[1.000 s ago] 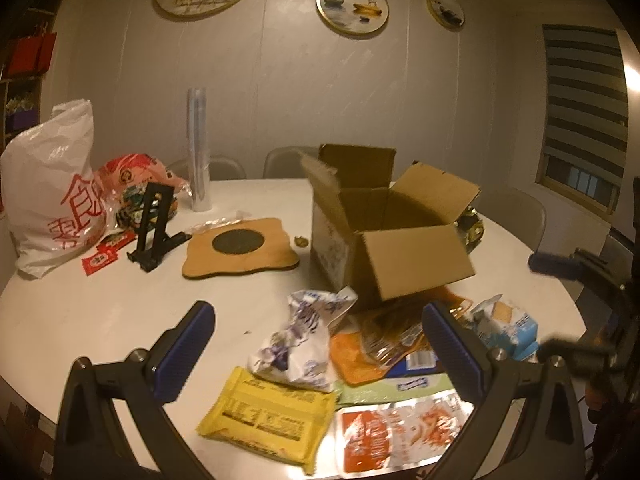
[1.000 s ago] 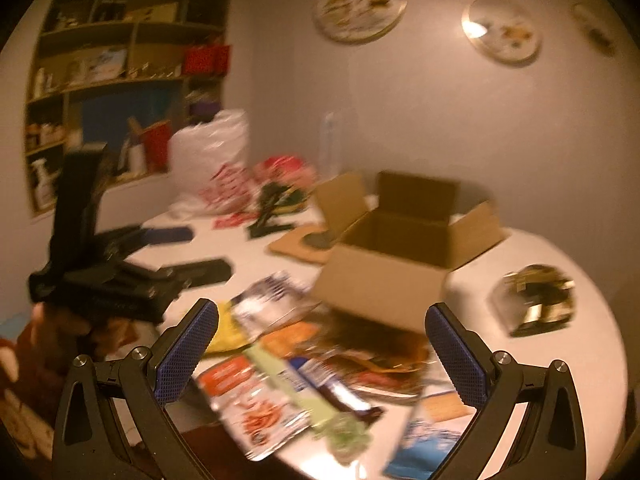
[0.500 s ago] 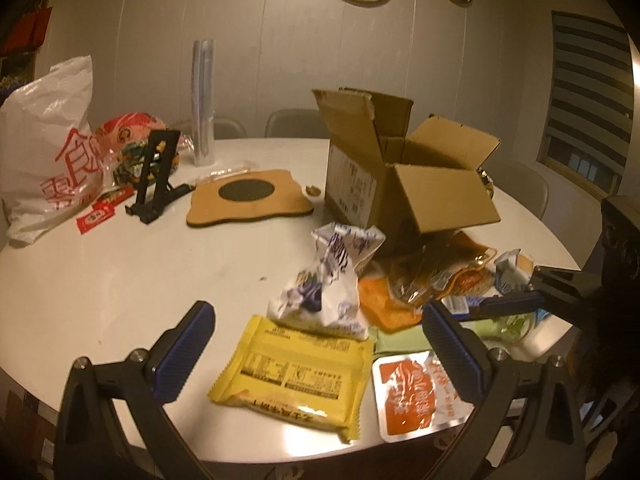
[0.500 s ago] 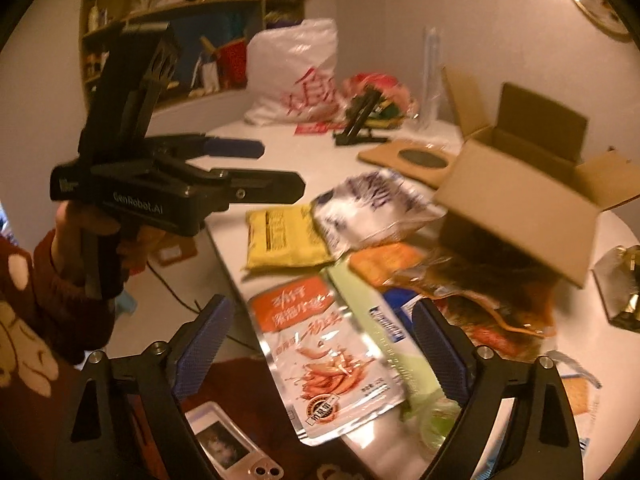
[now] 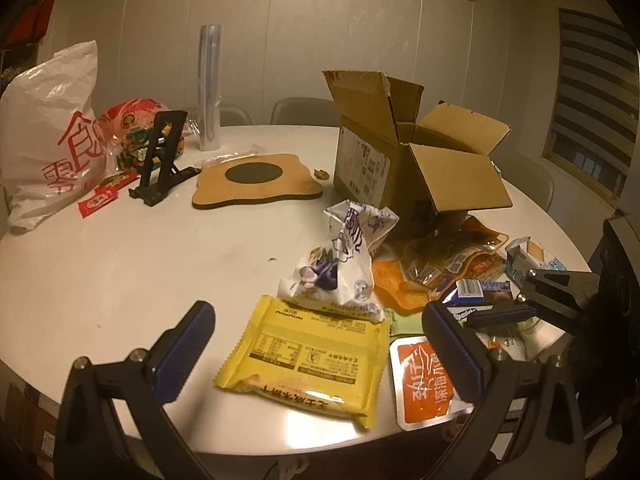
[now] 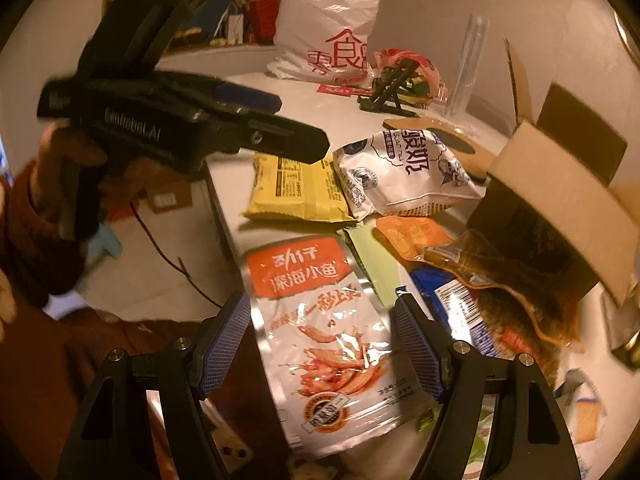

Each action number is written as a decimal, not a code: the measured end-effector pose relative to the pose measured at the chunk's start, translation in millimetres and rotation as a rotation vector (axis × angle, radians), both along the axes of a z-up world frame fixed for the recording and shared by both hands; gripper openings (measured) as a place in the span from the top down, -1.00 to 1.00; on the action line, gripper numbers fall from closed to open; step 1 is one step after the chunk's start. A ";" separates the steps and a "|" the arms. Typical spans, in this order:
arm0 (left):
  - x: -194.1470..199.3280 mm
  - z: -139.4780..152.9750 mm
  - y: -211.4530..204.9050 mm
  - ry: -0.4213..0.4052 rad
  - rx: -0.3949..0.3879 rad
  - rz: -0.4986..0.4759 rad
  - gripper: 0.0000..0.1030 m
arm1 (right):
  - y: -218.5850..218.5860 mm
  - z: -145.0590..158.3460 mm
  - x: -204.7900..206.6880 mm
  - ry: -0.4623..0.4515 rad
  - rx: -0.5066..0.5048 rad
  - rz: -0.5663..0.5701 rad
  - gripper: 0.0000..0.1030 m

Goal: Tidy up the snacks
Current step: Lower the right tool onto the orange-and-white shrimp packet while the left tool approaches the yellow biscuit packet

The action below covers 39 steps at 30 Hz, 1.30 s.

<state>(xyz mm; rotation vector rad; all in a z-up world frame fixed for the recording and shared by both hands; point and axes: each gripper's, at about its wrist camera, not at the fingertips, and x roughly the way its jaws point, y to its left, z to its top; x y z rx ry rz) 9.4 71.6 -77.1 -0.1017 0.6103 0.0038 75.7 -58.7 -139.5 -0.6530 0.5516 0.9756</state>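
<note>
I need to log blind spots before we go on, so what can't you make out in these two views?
- Box contents: both views, its walls and flaps hide the inside.
- Green packet: right wrist view, mostly under the fish pouch and other snacks.
- Biscuit pack: right wrist view, cut by the edge, blurred.
- White bag contents: opaque plastic.

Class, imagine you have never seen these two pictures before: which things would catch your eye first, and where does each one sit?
First, the open cardboard box standing near the middle of the round white table, with a heap of snack packets in front of it. Next, the orange-and-silver fish packet at the table's near edge, lying between the fingers of the right gripper, whose jaws have just been closing. Far left stands a white plastic bag.
</note>
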 end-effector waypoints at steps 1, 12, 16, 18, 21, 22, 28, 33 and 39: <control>0.0 -0.5 0.2 0.001 0.001 0.001 -0.99 | 0.0 -0.6 -1.4 -0.006 -0.004 0.008 -0.41; 1.1 -3.1 4.4 0.010 0.001 0.012 -0.99 | 7.4 -8.0 -2.7 -0.097 -0.077 0.023 -0.43; 2.2 -4.5 6.4 0.014 0.004 0.018 -0.99 | 8.7 -7.7 -2.5 -0.099 -0.086 0.034 -0.43; 2.9 -5.9 7.7 0.019 0.004 0.018 -0.99 | 8.3 -6.5 -1.1 -0.085 -0.082 0.042 -0.43; 4.8 -8.9 8.8 0.032 0.009 0.017 -0.99 | 7.4 -5.6 1.6 -0.062 -0.077 0.057 -0.45; 5.4 -10.3 8.8 0.036 0.012 0.016 -0.99 | 7.0 -5.4 1.4 -0.057 -0.076 0.060 -0.42; 13.6 -23.5 12.9 0.084 -0.007 -0.004 -0.99 | 3.2 0.8 4.9 -0.008 -0.056 0.057 -0.32; 18.1 -30.8 12.1 0.106 -0.009 -0.023 -0.99 | -4.4 6.1 10.4 0.020 -0.011 0.020 -0.31; 27.0 -37.6 8.4 0.137 -0.032 -0.078 -0.99 | -5.7 7.3 12.8 -0.040 -0.021 -0.040 -0.31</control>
